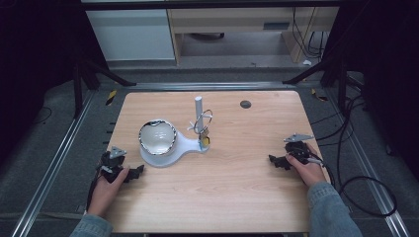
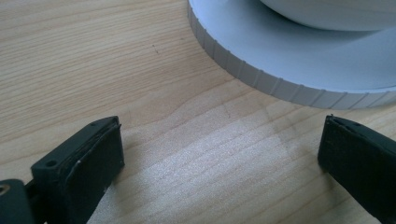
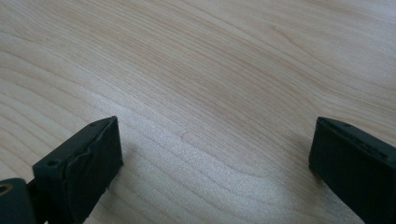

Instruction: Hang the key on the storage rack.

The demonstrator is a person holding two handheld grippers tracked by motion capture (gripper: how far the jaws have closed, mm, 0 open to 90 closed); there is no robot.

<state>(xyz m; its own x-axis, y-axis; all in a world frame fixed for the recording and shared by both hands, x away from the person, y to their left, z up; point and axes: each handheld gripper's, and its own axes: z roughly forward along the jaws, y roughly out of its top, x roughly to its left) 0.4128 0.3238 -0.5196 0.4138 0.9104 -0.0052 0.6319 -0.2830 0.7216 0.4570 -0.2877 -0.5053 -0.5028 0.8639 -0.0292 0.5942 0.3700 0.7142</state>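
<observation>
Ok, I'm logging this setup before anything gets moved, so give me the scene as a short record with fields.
surface: wooden table
stand: white base with an upright post, centre-left
bowl: shiny bowl sitting on the base's round end
ring: metal ring hanging at the post
left gripper: open, resting on the table close to the base, holding nothing
right gripper: open, resting on bare wood near the right edge, holding nothing

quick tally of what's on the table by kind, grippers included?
Grippers: 2, the left gripper and the right gripper, both open on the wooden table
White stands: 1, the stand with an upright post
Bowls: 1, the shiny bowl on the stand's round base
Wire rings: 1, the ring hanging at the post
Total: 5
</observation>
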